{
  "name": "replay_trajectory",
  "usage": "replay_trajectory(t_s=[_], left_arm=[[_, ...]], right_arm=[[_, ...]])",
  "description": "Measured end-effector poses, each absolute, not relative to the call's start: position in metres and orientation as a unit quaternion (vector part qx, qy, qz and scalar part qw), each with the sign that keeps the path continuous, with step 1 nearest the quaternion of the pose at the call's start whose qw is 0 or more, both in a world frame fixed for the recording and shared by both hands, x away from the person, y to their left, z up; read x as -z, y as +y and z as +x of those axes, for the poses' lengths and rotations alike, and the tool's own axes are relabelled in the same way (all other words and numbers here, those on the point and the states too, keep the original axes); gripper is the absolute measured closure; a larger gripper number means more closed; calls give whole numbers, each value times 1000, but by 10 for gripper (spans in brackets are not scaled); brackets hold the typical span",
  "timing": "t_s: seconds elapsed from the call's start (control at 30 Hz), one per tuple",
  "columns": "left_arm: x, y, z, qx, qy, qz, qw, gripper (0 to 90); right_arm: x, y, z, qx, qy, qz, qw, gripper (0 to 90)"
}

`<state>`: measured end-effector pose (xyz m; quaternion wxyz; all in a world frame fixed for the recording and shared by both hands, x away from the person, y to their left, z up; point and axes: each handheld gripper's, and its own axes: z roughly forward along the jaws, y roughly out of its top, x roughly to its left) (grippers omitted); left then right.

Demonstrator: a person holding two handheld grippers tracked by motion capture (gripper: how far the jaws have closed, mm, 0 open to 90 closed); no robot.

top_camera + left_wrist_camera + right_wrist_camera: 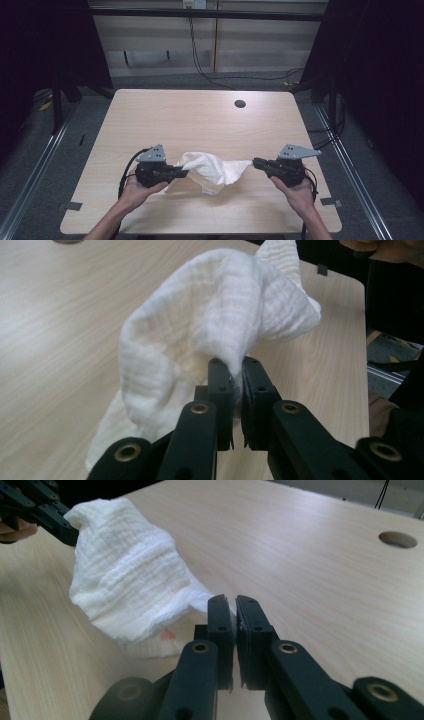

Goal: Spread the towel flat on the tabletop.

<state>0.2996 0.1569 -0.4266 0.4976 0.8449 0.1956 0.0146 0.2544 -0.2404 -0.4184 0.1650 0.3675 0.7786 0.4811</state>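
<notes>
A white waffle-weave cloth [212, 169] hangs bunched between the two grippers, low over the near middle of the table. My left gripper [183, 173] is shut on one of its corners; in the left gripper view the cloth [215, 315] bulges up from the closed jaws of the left gripper [236, 371]. My right gripper [256, 162] is shut on the opposite corner, pulled into a thin point. In the right gripper view the cloth [125, 580] stretches from the right gripper [234, 605] toward the left gripper [67, 527], and a small pink mark shows near its lower hem.
The light wooden table [200, 120] has a round cable hole [240, 104] toward the far right. Black cables trail on the floor behind the table. Dark curtains stand at both sides. A metal rail runs along the floor on each side.
</notes>
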Motion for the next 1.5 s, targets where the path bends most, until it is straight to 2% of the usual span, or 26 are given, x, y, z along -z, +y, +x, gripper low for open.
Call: replay_trajectory(t_s=[0.33,0.57,1.03,1.23,1.5], left_arm=[[391,173,307,-46,198,822,532,853],[377,182,306,-53,194,825,529,854],[332,207,310,-87,196,790,574,859],[311,214,294,-98,179,780,592,859],[301,212,266,-77,146,776,608,859]], right_arm=[[379,-232,264,-506,768,345,187,859],[353,-233,269,-521,759,339,193,860],[315,-239,267,-545,743,322,219,860],[294,-240,252,-548,745,298,235,860],[267,-246,210,-569,736,267,253,859]])
